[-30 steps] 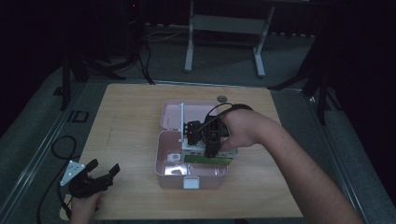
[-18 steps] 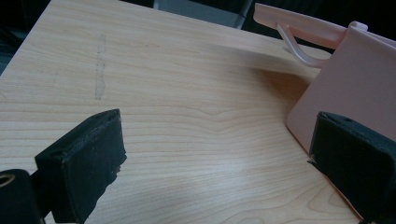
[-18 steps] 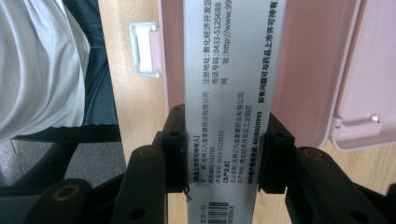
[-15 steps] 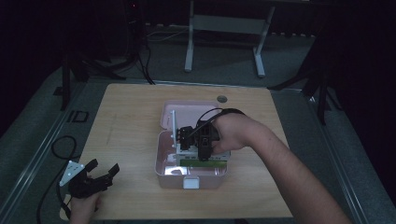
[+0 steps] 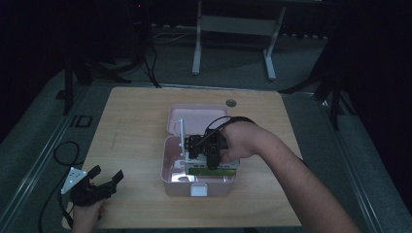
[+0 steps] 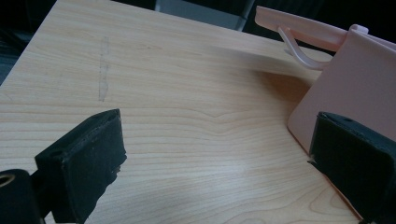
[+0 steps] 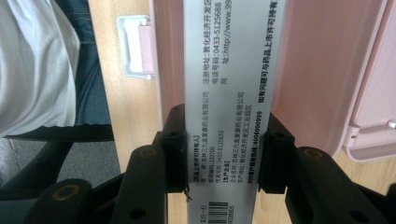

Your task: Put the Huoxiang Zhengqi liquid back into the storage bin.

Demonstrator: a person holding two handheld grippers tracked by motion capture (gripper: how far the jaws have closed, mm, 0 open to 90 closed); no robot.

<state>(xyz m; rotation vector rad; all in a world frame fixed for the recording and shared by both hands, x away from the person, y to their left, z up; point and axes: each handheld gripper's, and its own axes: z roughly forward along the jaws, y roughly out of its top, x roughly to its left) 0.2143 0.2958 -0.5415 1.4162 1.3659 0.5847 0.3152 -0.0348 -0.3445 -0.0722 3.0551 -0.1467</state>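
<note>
Left gripper (image 5: pixel 104 180) resting on table (image 5: pixel 136 121) at near left corner, jaws apart, nothing between, hand behind it. Right of it, near centre: pink box (image 5: pixel 171 177), open, white latch (image 5: pixel 198 190) on near wall, lid (image 5: pixel 194 114) tipped back on far side. Right gripper (image 5: pixel 210 158) over box interior, clamped on white medicine carton (image 7: pixel 224 93) with printed text and barcode; carton lying inside box along near wall. Small round disc (image 5: pixel 231 102) on table beyond lid. Metal stand (image 5: pixel 233 29) on floor past table.
</note>
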